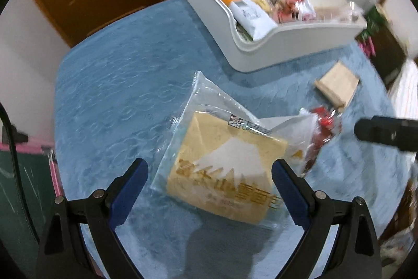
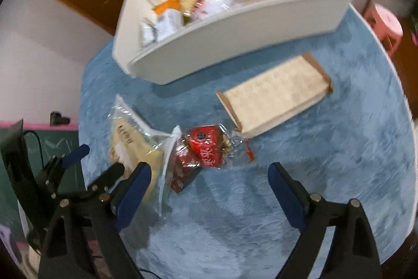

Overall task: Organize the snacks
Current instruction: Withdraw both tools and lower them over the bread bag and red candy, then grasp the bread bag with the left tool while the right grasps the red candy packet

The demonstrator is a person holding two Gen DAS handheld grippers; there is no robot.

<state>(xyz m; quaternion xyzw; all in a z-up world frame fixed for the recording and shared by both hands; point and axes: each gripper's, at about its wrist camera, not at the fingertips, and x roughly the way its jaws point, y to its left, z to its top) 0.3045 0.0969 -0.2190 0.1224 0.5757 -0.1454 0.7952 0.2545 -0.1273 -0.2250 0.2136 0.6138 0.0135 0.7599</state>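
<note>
Left wrist view looks down on a clear-wrapped bread packet [image 1: 222, 169] lying flat on the blue cloth [image 1: 117, 85]. It carries a white mountain print and large gold characters, too blurred to read. The left gripper [image 1: 210, 174] hangs over it with jaws spread wide to either side of the packet, gripping nothing; whether the blue pads touch the wrapper cannot be told.

Just beside the bread, overlapping its edge, lies a red snack packet [image 2: 206, 153] with white characters, not legible. The right gripper [image 2: 209, 182] is above the cloth near this packet, jaws wide apart and empty.

Farther back a tan cardboard box [image 2: 274, 98] lies flat, its printing unreadable. Behind it stands a white bin [image 2: 235, 43] on the cloth, holding several snack packets.
</note>
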